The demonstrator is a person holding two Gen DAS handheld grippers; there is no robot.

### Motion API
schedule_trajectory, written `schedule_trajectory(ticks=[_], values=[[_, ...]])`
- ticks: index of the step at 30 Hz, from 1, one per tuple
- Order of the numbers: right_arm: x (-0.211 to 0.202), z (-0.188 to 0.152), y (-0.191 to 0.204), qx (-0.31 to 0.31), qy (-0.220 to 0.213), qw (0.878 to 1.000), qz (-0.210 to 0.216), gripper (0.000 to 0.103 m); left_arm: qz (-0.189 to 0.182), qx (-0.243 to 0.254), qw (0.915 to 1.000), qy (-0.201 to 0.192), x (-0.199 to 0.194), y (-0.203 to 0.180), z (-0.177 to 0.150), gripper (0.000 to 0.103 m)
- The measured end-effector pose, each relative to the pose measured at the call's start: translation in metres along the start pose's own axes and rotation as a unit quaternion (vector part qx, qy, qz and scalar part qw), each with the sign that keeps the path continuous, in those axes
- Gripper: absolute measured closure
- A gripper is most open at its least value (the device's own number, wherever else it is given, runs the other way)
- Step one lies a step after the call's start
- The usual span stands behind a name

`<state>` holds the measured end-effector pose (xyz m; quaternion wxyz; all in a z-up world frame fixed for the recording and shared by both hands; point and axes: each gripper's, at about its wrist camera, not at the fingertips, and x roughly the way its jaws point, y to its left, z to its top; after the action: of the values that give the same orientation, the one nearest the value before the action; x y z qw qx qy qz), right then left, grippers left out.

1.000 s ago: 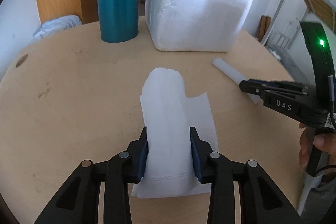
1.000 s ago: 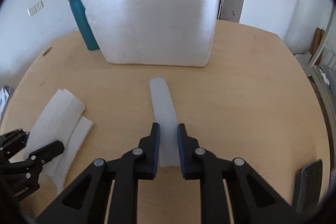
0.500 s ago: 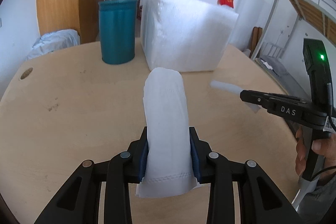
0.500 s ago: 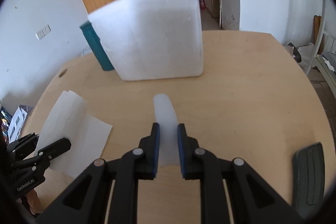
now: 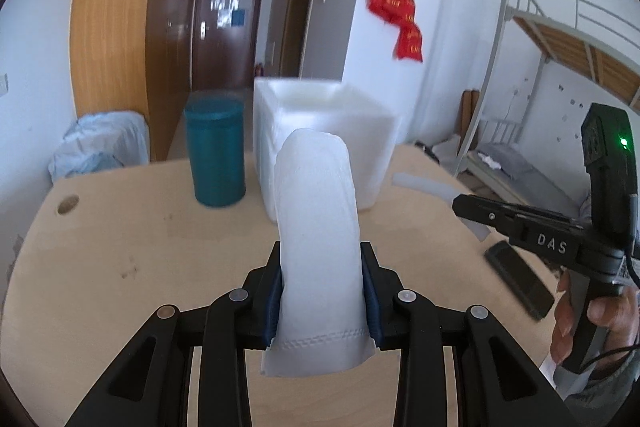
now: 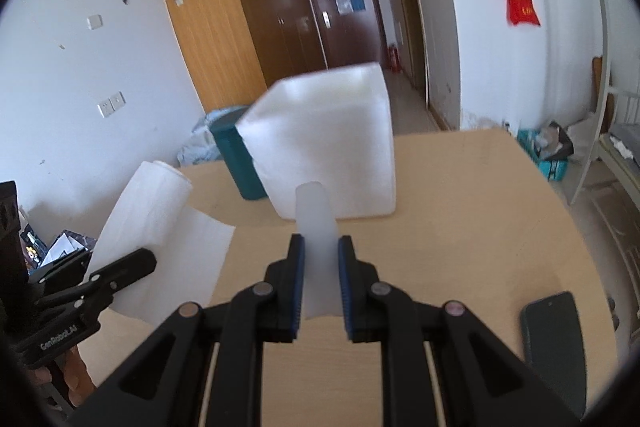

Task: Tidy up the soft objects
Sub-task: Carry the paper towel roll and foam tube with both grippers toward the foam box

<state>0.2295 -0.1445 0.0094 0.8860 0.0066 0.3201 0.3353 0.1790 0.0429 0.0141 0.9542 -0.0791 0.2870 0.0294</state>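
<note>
White tissue paper (image 5: 318,251), folded into a soft arched strip, is clamped between the blue pads of the left claw (image 5: 322,301) and held clear above the desk (image 5: 120,251); in the right wrist view one loose flap of the sheet hangs below the claw toward the desk surface. Its rounded far end points toward the white foam box (image 5: 320,131). The right claw (image 6: 321,287) is closed on a translucent white foam strip (image 6: 316,239), which projects forward between the fingers and is likewise lifted off the desk, its tip overlapping the near face of the foam box in this view. The box stands on the far part of the pale wooden desk, open at the top, with a teal cylindrical canister (image 5: 216,151) just beside it on its left. In the left wrist view the right claw appears at the right edge, marked "DAS", with a green light on its housing, gripped by a hand (image 5: 592,315). A dark phone (image 6: 554,335) lies flat on the desk near its right edge, well apart from the box. In the background: a wooden wardrobe panel (image 5: 116,27), a dark brown door (image 5: 228,27), red hangings (image 5: 400,15) on the white wall, and a metal bunk bed frame (image 5: 560,39) on the right.
</note>
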Motion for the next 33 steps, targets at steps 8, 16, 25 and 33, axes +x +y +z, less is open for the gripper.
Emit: schedule_trajectory(ticks=[8,16,25,33], values=[[-0.035,-0.001,0.022,-0.016,-0.043,0.999,-0.006,0.084,0.000,0.007,0.9992,-0.040,-0.035,-0.015,0.005,0.067],[-0.056,0.009,0.031,-0.021,-0.081,0.996,-0.008,0.084,0.000,0.028,0.9957,-0.089,-0.071,-0.030,0.016,0.067],[-0.046,0.029,0.037,-0.029,-0.091,0.995,-0.013,0.084,0.001,0.037,0.9939,-0.104,-0.071,-0.032,0.034,0.067],[-0.023,0.052,0.037,-0.035,-0.092,0.995,-0.014,0.083,0.001,0.045,0.9926,-0.113,-0.051,-0.027,0.058,0.067]])
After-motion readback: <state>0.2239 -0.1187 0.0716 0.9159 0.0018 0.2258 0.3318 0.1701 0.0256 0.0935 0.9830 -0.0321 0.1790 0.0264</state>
